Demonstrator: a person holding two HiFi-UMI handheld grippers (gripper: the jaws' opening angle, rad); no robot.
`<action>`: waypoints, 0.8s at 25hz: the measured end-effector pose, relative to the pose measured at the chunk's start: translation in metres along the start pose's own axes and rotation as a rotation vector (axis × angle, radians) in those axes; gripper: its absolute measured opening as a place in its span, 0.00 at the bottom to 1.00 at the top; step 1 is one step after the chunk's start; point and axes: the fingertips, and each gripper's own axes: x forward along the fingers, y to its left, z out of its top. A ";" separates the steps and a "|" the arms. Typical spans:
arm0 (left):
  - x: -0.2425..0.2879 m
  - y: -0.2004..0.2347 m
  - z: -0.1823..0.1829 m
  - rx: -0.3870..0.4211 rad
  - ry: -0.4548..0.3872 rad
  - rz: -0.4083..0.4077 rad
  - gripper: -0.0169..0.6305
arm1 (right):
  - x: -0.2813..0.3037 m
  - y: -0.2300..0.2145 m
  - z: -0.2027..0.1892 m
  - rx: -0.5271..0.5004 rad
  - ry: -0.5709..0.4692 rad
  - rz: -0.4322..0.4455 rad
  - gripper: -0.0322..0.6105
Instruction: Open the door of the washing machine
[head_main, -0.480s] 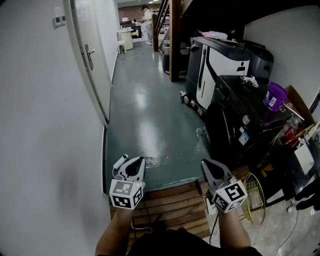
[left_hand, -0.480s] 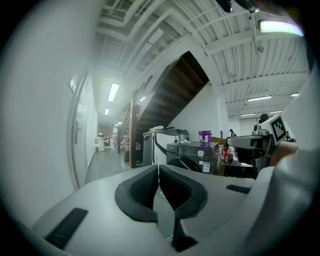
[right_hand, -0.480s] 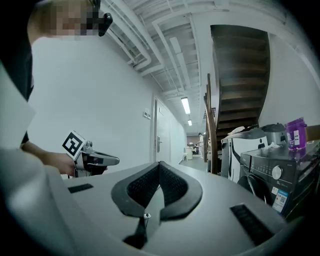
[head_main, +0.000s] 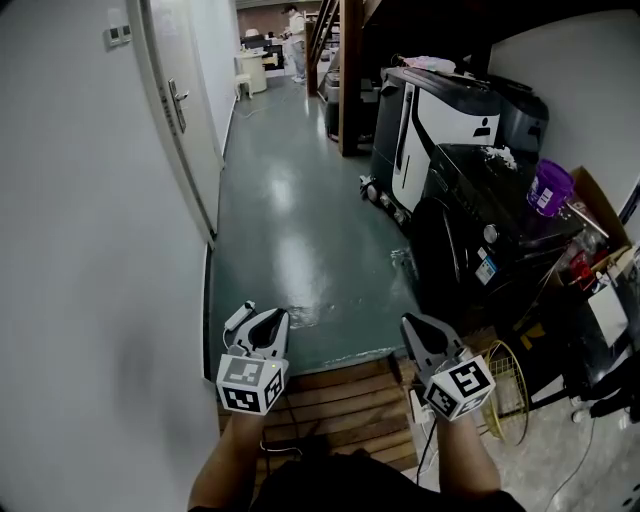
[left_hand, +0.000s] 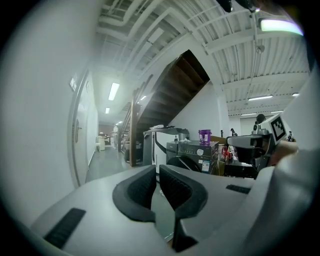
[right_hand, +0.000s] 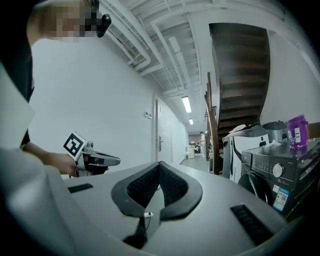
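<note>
Currently the washer (head_main: 478, 245) stands ahead to my right, its round door (head_main: 447, 265) shut and a purple jug (head_main: 549, 190) on top. Neither tool touches it; both hang well short of it, above the edge of some wooden slats (head_main: 340, 400) beside the green floor (head_main: 290, 230). My left tool (head_main: 263, 322) has its jaws almost together with nothing between them. My right tool (head_main: 422, 330) is pressed fully closed, also empty. A white door (head_main: 185, 110) sits in the wall on my left.
</note>
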 end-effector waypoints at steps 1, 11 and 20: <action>-0.001 -0.001 -0.002 -0.003 0.004 -0.003 0.06 | 0.000 0.001 -0.001 -0.002 0.005 0.006 0.07; -0.010 -0.006 -0.002 -0.006 -0.001 -0.009 0.07 | 0.003 0.015 -0.007 -0.001 0.040 0.050 0.10; -0.012 -0.018 -0.008 -0.012 0.015 -0.046 0.33 | -0.001 0.019 -0.015 0.047 0.053 0.093 0.36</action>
